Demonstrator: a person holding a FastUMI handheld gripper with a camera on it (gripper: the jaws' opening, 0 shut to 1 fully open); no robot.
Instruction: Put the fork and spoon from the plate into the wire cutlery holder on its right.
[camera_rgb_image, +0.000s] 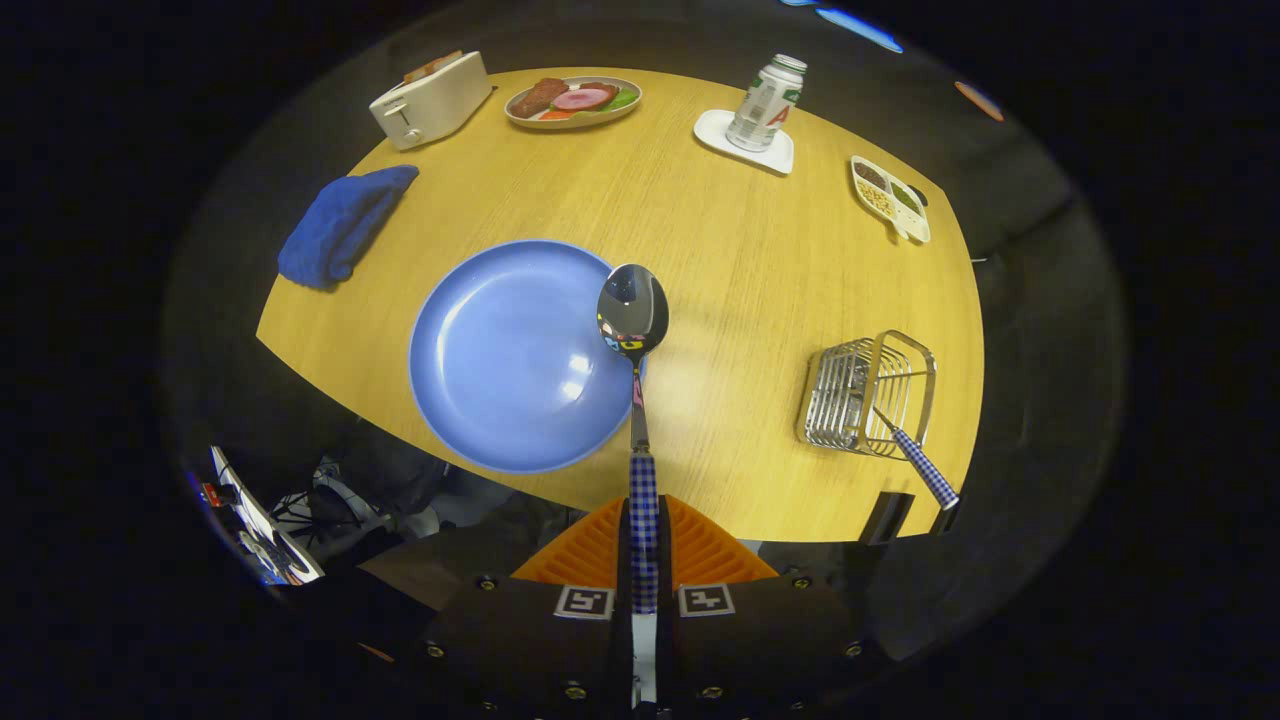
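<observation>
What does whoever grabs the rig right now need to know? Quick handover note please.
Gripper: shut on the spoon, clamped on its checked handle, bowl pointing forward and held up above the right rim of the blue plate.
Fork: already in the wire cutlery holder, checked handle sticking out towards the table edge.
Done: fork stowed, spoon picked up, plate bare.
Left: carry the spoon right to the holder, lower it in beside the fork, open the fingers.
</observation>
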